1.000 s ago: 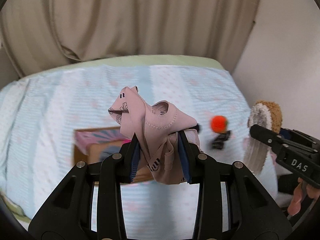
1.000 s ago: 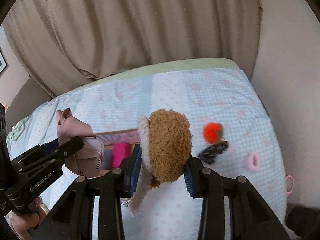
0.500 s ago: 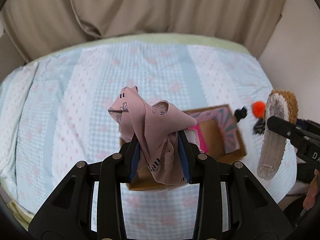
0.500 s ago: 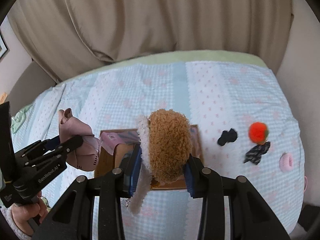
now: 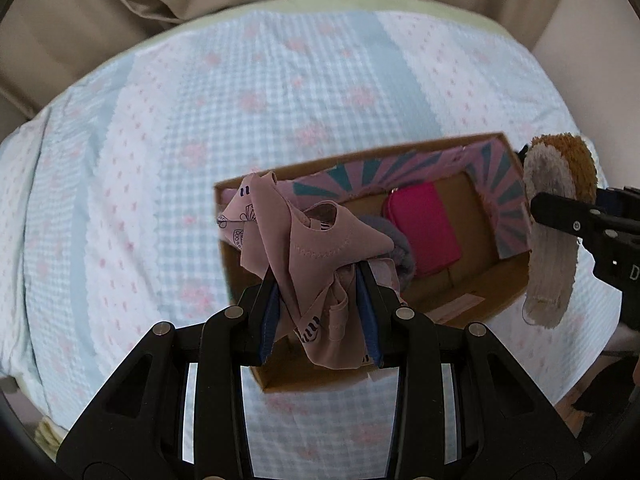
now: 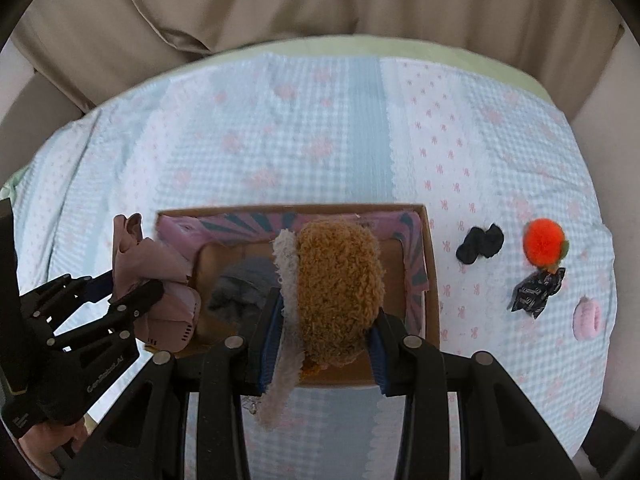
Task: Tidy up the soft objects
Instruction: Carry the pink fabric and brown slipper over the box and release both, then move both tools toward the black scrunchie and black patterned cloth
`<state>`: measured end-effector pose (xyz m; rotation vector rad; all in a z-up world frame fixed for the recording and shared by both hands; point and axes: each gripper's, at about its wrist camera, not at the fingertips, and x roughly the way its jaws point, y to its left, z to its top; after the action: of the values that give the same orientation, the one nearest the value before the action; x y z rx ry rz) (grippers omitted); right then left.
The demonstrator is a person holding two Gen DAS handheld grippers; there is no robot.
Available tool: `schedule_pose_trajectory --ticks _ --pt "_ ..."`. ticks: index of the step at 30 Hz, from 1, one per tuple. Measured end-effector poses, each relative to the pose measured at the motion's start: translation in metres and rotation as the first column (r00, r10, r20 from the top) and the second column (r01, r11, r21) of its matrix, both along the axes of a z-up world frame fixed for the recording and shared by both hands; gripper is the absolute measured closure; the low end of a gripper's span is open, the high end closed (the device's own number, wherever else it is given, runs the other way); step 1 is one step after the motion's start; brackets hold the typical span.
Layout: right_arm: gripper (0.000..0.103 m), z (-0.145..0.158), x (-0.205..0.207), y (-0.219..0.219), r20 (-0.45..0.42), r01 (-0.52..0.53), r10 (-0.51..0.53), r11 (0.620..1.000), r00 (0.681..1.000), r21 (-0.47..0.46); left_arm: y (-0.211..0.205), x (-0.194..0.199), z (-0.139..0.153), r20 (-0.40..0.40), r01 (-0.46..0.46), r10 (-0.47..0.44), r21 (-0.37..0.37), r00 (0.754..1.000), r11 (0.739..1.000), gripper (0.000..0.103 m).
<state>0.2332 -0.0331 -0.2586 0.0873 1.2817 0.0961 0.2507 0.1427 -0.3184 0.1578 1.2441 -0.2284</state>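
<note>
Both hands had swung in and downward over the cardboard box [image 6: 431,280] on the bed [image 6: 320,120]. Left gripper [image 5: 318,312] jaws clamped the pink garment [image 5: 304,240]; right gripper [image 6: 326,350] jaws clamped the brown plush slipper [image 6: 340,280]. Both items hung above the box, release judged imminent.

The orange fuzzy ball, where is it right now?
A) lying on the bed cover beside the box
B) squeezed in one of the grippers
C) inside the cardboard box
A: the orange fuzzy ball lies on the checked bed cover, outside the cardboard box, near small black pieces; the grippers hold other things.
</note>
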Motion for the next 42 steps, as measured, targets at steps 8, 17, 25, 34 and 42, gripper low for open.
schedule_pose_trajectory --ticks 8,17,25,34,42 --pt "0.068 -0.057 0.019 -0.016 -0.102 0.012 -0.012 1.000 0.995 0.000 -0.016 0.017 -0.044 -0.059 0.052 -0.047 0.076 0.997 0.996 0.071" --pt "0.066 -0.091 0.036 -0.016 -0.172 -0.013 0.014 1.000 0.985 0.007 -0.018 0.029 -0.058 -0.074 0.065 -0.057 0.106 0.996 0.992 0.057" --pt "0.000 -0.091 0.045 -0.014 -0.150 -0.020 0.029 0.998 0.988 0.058 -0.028 0.022 -0.052 -0.081 0.091 -0.086 0.065 0.993 0.994 0.000" --pt "0.000 -0.082 0.038 -0.014 -0.135 -0.024 0.034 0.997 0.990 0.074 -0.027 0.006 -0.035 -0.059 0.086 -0.082 0.061 0.995 0.994 0.000" --pt "0.000 -0.047 0.023 -0.008 -0.068 -0.038 0.042 0.997 0.997 0.065 -0.012 -0.011 0.001 -0.008 0.025 -0.024 0.030 1.000 0.999 0.000"
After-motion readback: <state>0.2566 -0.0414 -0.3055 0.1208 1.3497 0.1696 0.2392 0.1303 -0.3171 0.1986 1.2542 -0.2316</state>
